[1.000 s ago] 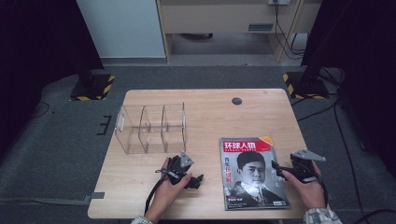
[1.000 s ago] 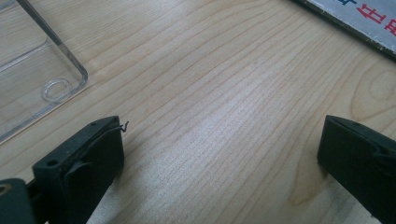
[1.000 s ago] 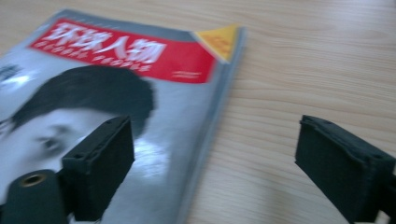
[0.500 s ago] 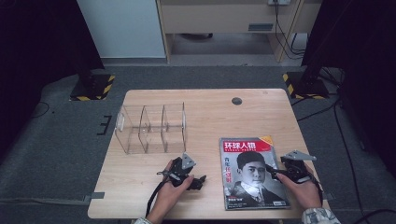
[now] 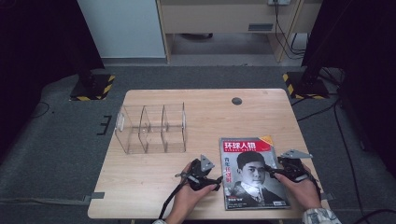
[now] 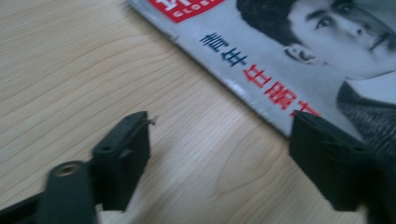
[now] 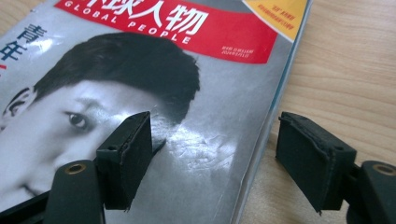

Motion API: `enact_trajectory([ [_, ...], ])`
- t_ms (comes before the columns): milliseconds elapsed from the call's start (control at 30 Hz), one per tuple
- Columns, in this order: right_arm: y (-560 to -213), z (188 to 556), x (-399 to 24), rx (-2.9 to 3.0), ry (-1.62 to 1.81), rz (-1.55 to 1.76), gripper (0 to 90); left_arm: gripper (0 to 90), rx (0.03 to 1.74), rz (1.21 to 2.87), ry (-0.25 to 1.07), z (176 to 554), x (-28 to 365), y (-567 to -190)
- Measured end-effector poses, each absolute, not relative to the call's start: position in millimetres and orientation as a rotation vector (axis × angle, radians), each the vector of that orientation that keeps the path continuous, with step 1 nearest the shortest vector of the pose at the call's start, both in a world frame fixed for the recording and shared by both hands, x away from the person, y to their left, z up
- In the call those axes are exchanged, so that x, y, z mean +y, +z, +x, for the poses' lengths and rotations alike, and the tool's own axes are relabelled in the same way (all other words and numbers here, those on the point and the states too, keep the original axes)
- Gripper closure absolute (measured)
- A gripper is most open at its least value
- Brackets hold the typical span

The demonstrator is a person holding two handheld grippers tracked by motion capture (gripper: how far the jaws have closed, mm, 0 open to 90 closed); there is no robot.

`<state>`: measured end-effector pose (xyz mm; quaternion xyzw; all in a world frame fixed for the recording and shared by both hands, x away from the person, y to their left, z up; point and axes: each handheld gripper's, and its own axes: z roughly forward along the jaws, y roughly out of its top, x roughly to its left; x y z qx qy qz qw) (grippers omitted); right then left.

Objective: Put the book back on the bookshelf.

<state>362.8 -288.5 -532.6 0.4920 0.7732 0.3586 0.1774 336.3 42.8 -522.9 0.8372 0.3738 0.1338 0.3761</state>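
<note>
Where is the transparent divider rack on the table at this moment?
In the high view, the transparent rack stands on the table's left half, beyond the left claw and left of the magazine.

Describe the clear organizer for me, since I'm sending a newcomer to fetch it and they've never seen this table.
Start at the wooden table and look to its far left part, away from the person's hands. There stands the clear organizer, a see-through plastic rack split by upright dividers into open compartments. Unlike the flat, printed magazine lying nearer the person, it is transparent and stands upright.
</note>
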Motion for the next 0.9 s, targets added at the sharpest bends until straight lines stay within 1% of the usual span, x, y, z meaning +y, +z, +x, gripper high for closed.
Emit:
enact_trajectory([
  [67, -533, 363, -289, 2.195, 1.012, 1.38, 28.6, 28.4, 0.943, 2.136, 0.334, 335, 33, -522],
  [100, -533, 362, -288, 2.19, 1.019, 1.392, 30.6, 33.4, 0.917, 2.146, 0.33, 332, 23, -521],
  [167, -533, 361, -289, 2.196, 1.015, 1.374, 31.6, 39.1, 0.896, 2.15, 0.325, 330, 17, -520],
  [200, -533, 361, -289, 2.196, 1.015, 1.374, 31.6, 39.1, 0.883, 2.15, 0.322, 329, 13, -520],
  [233, -532, 360, -289, 2.19, 1.019, 1.374, 34.0, 42.9, 0.853, 2.164, 0.317, 327, 3, -520],
  [267, -532, 360, -289, 2.19, 1.019, 1.374, 34.0, 44.3, 0.853, 2.164, 0.317, 327, 3, -520],
  [300, -531, 360, -290, 2.181, 1.029, 1.377, 36.8, 45.0, 0.845, 2.178, 0.302, 326, -3, -522],
  [433, -529, 358, -291, 2.167, 1.06, 1.362, 38.0, 46.6, 0.831, 2.185, 0.311, 325, -7, -524],
  [467, -528, 357, -291, 2.165, 1.069, 1.341, 39.8, 48.8, 0.831, 2.187, 0.309, 325, -7, -525],
  [533, -526, 355, -291, 2.158, 1.076, 1.329, 41.1, 50.1, 0.821, 2.201, 0.327, 324, -8, -525],
  [567, -524, 352, -292, 2.153, 1.08, 1.307, 43.3, 50.2, 0.819, 2.208, 0.332, 324, -9, -525],
  [633, -522, 350, -292, 2.15, 1.089, 1.31, 44.1, 50.1, 0.805, 2.226, 0.36, 323, -11, -525],
  [700, -517, 347, -290, 2.132, 1.124, 1.291, 47.4, 50.0, 0.819, 2.223, 0.372, 322, -13, -525],
  [900, -513, 346, -288, 2.13, 1.158, 1.284, 46.9, 50.1, 0.82, 2.214, 0.368, 321, -12, -526],
])
